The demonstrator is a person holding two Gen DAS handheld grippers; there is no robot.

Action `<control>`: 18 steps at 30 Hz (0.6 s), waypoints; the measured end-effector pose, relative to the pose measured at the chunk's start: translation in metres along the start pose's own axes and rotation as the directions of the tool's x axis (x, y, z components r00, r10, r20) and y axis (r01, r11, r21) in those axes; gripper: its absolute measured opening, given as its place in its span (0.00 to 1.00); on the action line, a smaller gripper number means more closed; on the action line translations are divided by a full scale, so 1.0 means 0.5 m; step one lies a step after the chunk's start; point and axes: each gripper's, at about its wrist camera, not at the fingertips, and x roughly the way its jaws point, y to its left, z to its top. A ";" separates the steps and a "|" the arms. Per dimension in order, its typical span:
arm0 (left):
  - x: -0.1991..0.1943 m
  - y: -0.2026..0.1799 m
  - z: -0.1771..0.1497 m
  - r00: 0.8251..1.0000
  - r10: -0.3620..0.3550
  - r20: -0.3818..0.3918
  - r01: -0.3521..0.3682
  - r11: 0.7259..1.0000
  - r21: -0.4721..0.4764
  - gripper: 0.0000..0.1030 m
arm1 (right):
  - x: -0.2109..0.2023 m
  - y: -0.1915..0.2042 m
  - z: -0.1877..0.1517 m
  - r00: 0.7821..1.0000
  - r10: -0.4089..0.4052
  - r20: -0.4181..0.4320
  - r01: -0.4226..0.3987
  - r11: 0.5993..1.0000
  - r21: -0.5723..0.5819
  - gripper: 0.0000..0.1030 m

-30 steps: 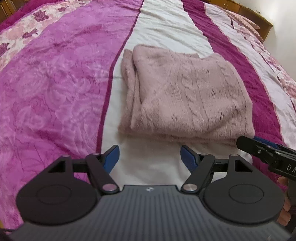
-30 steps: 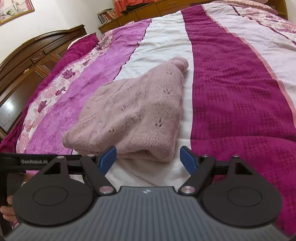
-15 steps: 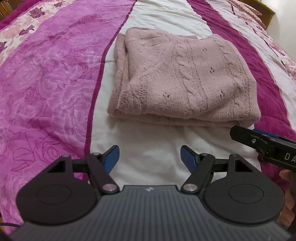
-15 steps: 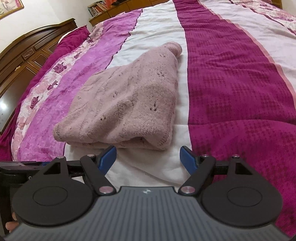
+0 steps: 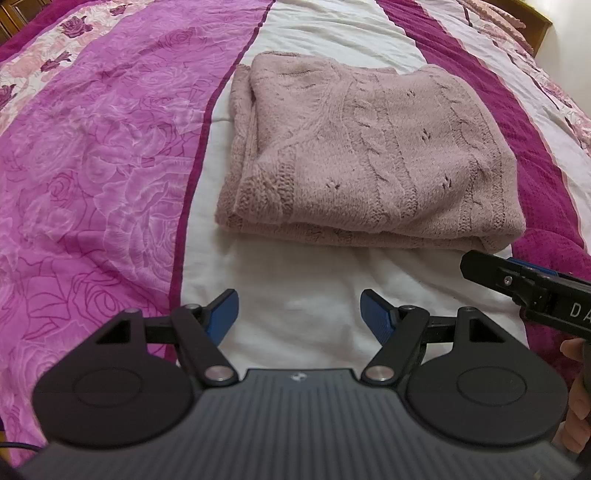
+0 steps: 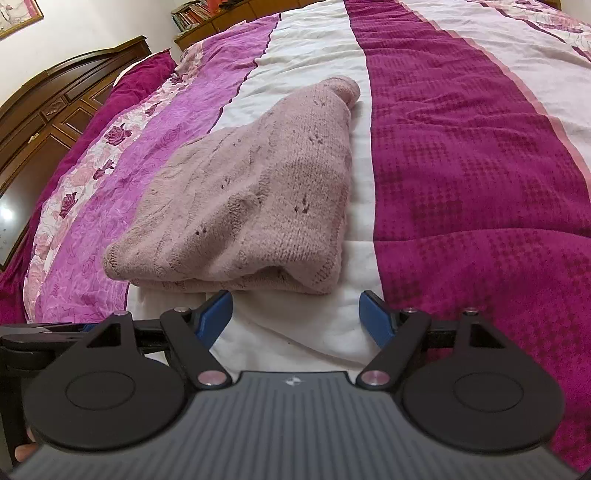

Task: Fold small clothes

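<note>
A big bedspread [image 6: 461, 155] covered the bed, with pink, white and dark purple stripes and a strip of roses. A brown wooden headboard [image 6: 55, 107] stood at the left. Books [image 6: 192, 18] sat on a shelf far back. A picture [image 6: 16, 14] hung on the wall.

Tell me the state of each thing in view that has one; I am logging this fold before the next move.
pink knit sweater: folded into a layered rectangle, lying flat on the white stripe of the bedspread, untouched by either gripper.
left gripper: jaws open, empty, short of the sweater's near edge.
right gripper: jaws open, empty, just short of the sweater's near corner.
bedspread: spread over the bed, lightly wrinkled.
</note>
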 end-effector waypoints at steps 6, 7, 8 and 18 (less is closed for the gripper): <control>0.000 0.000 -0.001 1.000 0.000 0.000 0.000 1.000 0.001 0.72 | 0.000 0.000 0.000 1.000 0.000 0.000 0.000 1.000 0.000 0.79; 0.000 0.000 -0.001 1.000 0.000 0.001 0.000 1.000 0.001 0.72 | 0.000 0.000 0.000 1.000 0.000 0.000 0.000 1.000 0.000 0.79; 0.000 0.000 -0.001 1.000 0.000 0.001 0.000 1.000 0.001 0.72 | 0.000 0.000 0.000 1.000 0.000 0.000 0.000 1.000 0.000 0.79; 0.001 -0.003 -0.002 1.000 -0.001 0.001 0.001 1.000 0.003 0.72 | 0.000 0.000 0.000 1.000 0.001 0.000 -0.001 1.000 0.001 0.79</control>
